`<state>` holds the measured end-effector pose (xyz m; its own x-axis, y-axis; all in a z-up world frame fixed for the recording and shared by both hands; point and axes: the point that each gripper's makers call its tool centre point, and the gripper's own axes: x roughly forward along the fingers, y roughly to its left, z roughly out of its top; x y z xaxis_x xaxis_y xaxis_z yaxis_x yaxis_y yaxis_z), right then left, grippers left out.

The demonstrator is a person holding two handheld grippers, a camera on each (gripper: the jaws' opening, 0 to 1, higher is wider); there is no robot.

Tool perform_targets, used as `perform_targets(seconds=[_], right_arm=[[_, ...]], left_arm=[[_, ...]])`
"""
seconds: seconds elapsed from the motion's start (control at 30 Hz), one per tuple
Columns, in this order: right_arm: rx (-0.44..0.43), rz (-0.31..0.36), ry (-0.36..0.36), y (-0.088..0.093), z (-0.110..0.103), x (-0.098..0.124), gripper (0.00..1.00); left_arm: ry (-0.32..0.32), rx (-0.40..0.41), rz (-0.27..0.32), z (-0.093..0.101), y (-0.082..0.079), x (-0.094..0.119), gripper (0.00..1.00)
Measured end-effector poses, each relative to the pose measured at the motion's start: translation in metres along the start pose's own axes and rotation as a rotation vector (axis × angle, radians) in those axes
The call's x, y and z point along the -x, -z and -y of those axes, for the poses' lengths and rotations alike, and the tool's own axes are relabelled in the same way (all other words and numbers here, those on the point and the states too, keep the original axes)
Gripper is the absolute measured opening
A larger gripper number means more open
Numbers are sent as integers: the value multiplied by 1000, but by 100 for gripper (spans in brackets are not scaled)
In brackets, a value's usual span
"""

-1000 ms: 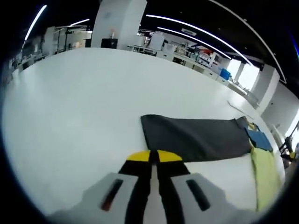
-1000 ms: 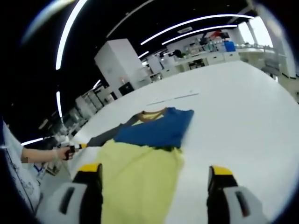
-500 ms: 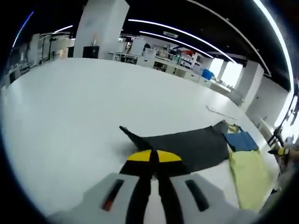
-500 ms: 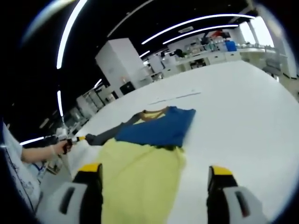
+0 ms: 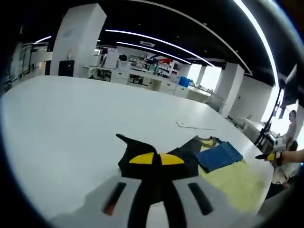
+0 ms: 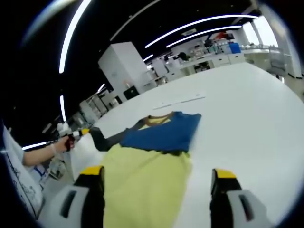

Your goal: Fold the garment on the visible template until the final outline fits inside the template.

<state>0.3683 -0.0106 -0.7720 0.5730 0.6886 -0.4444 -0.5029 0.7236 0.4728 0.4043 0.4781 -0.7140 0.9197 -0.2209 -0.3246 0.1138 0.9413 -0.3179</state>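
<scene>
Garment [image 6: 152, 156] lies ahead of the right gripper's [image 6: 154, 183] spread jaws, its dark sleeve [image 5: 142, 154] pinched in the left gripper's [image 5: 156, 159] closed jaws.

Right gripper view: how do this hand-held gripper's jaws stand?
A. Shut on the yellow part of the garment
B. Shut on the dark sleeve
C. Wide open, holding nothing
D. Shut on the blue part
C: the right hand-held gripper has its jaws spread far apart, with the garment lying on the white table between them, ungripped.

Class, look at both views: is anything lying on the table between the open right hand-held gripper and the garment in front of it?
Nothing visible does. The right hand-held gripper hangs open directly over the garment's yellow part, with only bare white table alongside it.
</scene>
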Motion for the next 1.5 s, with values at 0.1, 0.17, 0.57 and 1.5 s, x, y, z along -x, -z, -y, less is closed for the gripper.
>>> perform_targets(seconds=[0.1, 0.17, 0.57, 1.5], right_arm=[[-7, 6, -2, 0, -1, 1, 93], [-9, 8, -2, 0, 1, 1, 93], [-27, 31, 0, 0, 0, 11, 93], [-61, 41, 11, 11, 13, 22, 92]], left_arm=[[38, -16, -3, 21, -4, -11, 0], [69, -43, -5, 39, -4, -17, 0], [176, -68, -22, 101, -1, -50, 0], [386, -11, -56, 231, 11, -118, 0]])
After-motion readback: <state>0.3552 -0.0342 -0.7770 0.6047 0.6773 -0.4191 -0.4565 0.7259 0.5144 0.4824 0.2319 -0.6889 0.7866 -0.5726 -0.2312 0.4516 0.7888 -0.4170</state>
